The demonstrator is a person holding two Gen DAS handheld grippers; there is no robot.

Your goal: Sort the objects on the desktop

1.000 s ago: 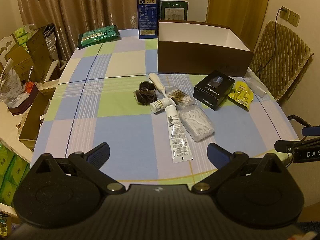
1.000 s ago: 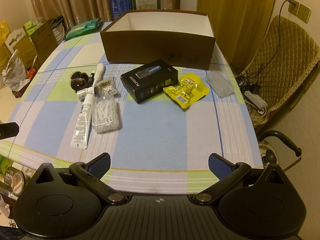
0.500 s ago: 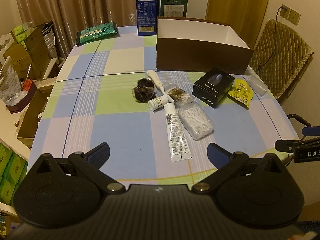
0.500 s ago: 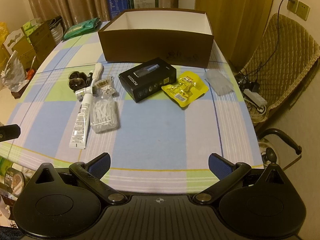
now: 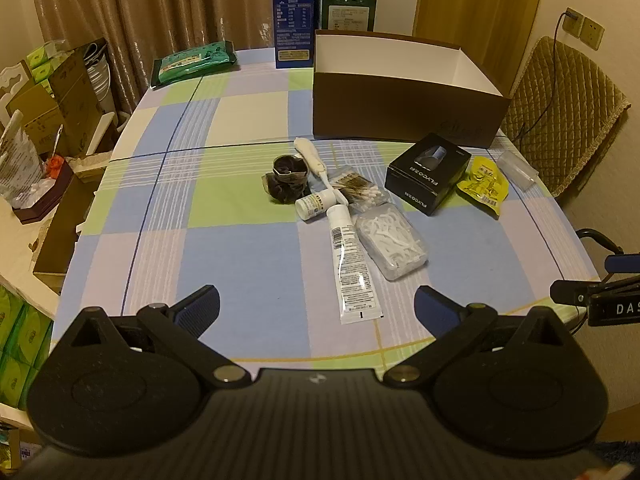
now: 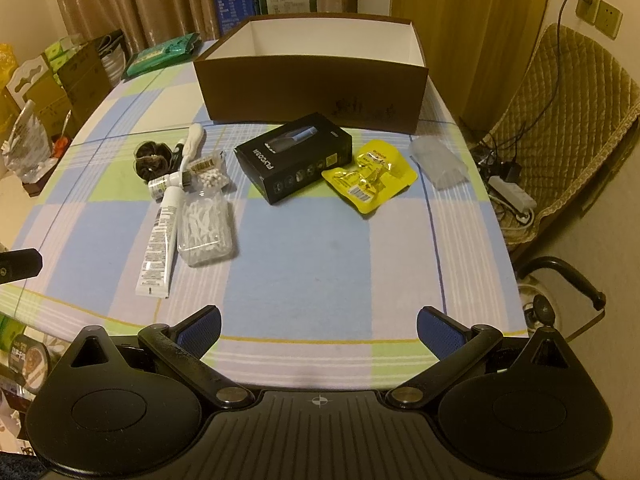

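Left gripper [image 5: 316, 306] and right gripper [image 6: 318, 328] level above checked tablecloth [image 6: 304, 248] near edge; jaws spread wide, holding nothing.

Warm, yellowish indoor light falls from overhead across the checked table [image 5: 248, 248] in both wrist views, dim toward the room's edges. Shadows beneath the brown box [image 5: 404, 112] and the black carton [image 6: 294, 160] are short and soft. A glare streak shines on the white tube [image 5: 352, 264]. Fisheye distortion bows the table's edges and darkens the corners. The centre is sharp; fine print on the packaging is unreadable.
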